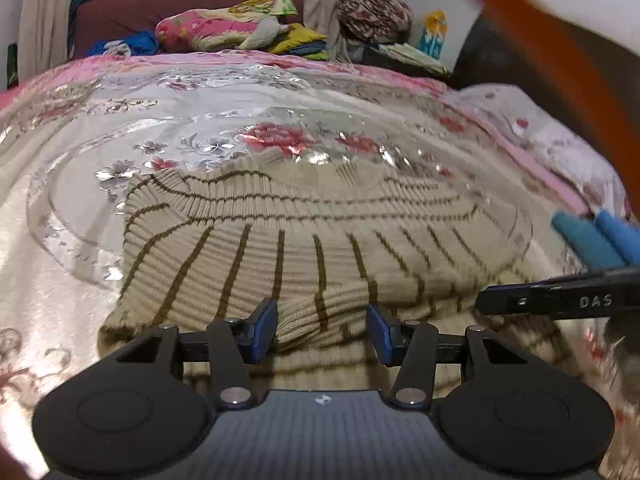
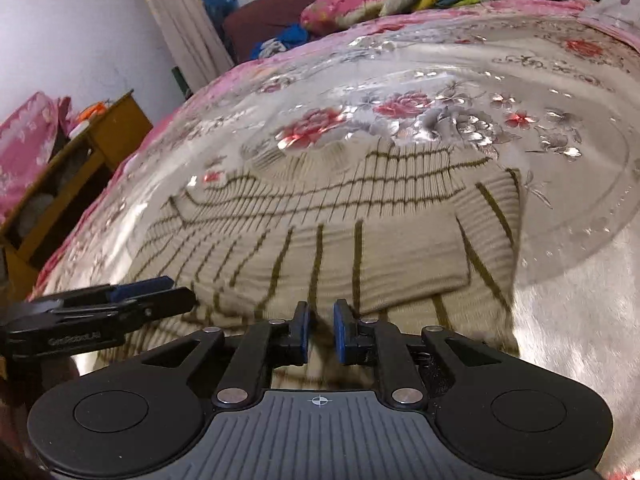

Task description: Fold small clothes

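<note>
The bed, which fills both views, carries a shiny floral bedspread in pink and silver, and at its far end you see a pile of bright folded bedding against a dark red headboard. In the right wrist view a wooden cabinet stands beside the bed on the left. The task's garment, a beige ribbed sweater with thin brown stripes, lies flat on the middle of the bedspread, its collar toward the headboard; one sleeve is folded across the body. Your left gripper hangs over the sweater's near hem with its jaws released, standing well apart; knit shows in the gap between them, but the pads do not press on it. Your right gripper sits over the same near edge, its jaws narrowed to a slim gap and pinching nothing that shows. Each gripper appears at the edge of the other's view, close beside it.
</note>
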Available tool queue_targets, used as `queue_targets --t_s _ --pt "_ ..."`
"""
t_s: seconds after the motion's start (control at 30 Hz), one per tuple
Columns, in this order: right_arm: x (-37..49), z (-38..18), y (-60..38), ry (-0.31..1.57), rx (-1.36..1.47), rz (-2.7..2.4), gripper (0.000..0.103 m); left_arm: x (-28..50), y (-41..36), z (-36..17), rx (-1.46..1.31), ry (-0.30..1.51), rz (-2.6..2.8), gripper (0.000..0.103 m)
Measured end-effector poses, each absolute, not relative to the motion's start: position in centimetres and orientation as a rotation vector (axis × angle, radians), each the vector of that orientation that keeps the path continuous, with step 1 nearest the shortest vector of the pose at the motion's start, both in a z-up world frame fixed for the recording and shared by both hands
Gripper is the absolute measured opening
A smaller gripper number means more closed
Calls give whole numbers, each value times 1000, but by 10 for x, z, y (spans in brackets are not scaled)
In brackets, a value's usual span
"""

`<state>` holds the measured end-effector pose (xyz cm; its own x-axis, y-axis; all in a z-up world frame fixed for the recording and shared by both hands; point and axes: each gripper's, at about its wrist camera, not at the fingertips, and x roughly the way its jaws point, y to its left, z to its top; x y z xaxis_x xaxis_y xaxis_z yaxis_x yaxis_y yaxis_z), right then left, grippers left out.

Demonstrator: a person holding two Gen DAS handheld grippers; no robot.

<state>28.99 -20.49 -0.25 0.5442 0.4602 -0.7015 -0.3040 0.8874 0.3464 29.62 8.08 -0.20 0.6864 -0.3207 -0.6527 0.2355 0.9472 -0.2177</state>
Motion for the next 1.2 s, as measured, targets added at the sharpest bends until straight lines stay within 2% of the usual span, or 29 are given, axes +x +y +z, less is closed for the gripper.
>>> queue_targets --t_s 0.13,0.27,0.5,0.67,0.8,1.2 --pt "272 -3 -210 918 143 443 18 282 84 4 -139 747 -314 53" --pt "265 11 -211 866 194 440 18 275 89 15 -191 718 -313 53" --pt "284 23 -177 809 208 479 18 298 89 22 -282 684 -306 53" --pt "297 11 -151 848 149 508 18 310 79 6 -195 735 -261 54" --pt "282 0 -148 842 61 539 18 297 79 -3 -155 736 -281 55" --pt "236 14 -170 887 82 530 22 235 101 13 -219 757 -266 54"
